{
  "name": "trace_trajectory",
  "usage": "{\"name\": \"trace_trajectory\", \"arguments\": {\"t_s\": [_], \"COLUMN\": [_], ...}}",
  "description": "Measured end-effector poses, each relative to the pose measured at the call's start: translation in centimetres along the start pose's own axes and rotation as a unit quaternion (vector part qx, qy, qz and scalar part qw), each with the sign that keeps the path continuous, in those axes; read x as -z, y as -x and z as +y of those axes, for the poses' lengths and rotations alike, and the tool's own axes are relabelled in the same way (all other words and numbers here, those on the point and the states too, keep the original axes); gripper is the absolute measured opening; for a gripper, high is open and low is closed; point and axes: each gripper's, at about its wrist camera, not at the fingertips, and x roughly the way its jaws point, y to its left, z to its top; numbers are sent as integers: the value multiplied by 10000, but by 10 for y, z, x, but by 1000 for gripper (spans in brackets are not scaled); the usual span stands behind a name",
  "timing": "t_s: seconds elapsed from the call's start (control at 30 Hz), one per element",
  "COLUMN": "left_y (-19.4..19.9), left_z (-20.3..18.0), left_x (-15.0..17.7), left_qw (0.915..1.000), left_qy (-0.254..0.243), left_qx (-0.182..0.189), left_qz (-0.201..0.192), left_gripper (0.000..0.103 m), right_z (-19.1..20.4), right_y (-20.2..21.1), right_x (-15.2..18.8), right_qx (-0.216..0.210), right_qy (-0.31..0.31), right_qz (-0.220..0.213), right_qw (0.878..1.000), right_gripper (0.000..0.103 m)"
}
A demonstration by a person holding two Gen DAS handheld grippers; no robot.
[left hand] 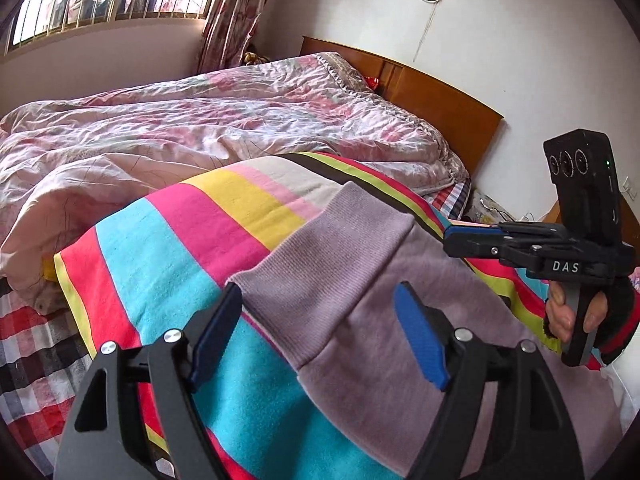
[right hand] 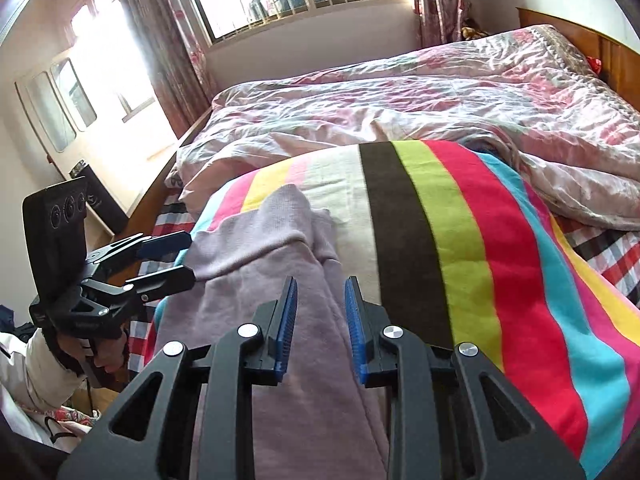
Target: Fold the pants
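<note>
Lilac pants [left hand: 360,320] lie on a striped blanket [left hand: 168,248], ribbed cuffs pointing away toward the quilt. My left gripper [left hand: 320,300] is open, its jaws on either side of one cuff, just above the cloth. My right gripper [right hand: 321,292] is partly open and empty, hovering over the right edge of the pants [right hand: 260,280]. In the left wrist view the right gripper [left hand: 450,236] shows side-on at the right. In the right wrist view the left gripper [right hand: 190,256] is open at the pants' left edge.
The striped blanket [right hand: 480,240] covers the near part of a bed. A crumpled pink floral quilt [left hand: 180,136] lies behind it. A wooden headboard [left hand: 420,88] stands at the right; a checked sheet [left hand: 32,344] shows at the left. Window and curtains lie beyond.
</note>
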Motion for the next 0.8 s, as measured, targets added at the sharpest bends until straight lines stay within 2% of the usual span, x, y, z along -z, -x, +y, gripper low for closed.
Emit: {"name": "trace_trajectory", "arguments": {"t_s": [0.1, 0.17, 0.3, 0.33, 0.4, 0.43, 0.47, 0.5, 0.57, 0.6, 0.63, 0.7, 0.8], "left_y": [-4, -6, 7, 7, -2, -7, -11, -16, -15, -12, -7, 11, 38], "left_z": [-1, -3, -15, -20, -26, -26, -26, -24, -16, -12, -6, 3, 0], "left_x": [3, 5, 3, 3, 4, 6, 8, 9, 12, 11, 11, 7, 1], "left_qw": [9999, 9999, 9991, 9988, 9989, 9991, 9991, 9989, 9986, 9986, 9980, 9962, 9980], "left_qy": [-78, -116, -254, -352, -456, -432, -413, -397, -267, -178, -88, 36, -21], "left_qx": [57, 16, 252, 229, 79, 9, -75, -212, -408, -455, -596, -863, -526], "left_qz": [84, 101, -235, -239, -104, -36, 54, 165, 218, 220, 177, -79, -346], "left_gripper": [81, 81, 82, 86, 87, 87, 87, 87, 86, 86, 86, 85, 86], "right_z": [13, 19, 36, 40, 38, 35, 33, 32, 26, 21, 18, 14, 2], "right_y": [-21, -22, 9, 12, 5, -4, -16, -27, -26, -16, -2, 38, 98], "right_x": [-4, -2, -1, -1, -3, -1, 2, 5, 11, 11, 13, 22, 56], "right_qx": [182, 328, 939, 1121, 1126, 1043, 1010, 1101, 1076, 985, 930, 1004, 1706], "right_qy": [301, 379, 776, 918, 916, 881, 869, 872, 687, 480, 298, 184, 220], "right_qz": [263, 164, -451, -466, -310, -129, 100, 258, 239, 130, -28, -345, -339], "right_qw": [9990, 9986, 9915, 9884, 9889, 9905, 9910, 9898, 9915, 9939, 9952, 9942, 9845], "right_gripper": [22, 4, 3, 3, 3, 7, 17, 24, 31, 36, 45, 46, 46]}}
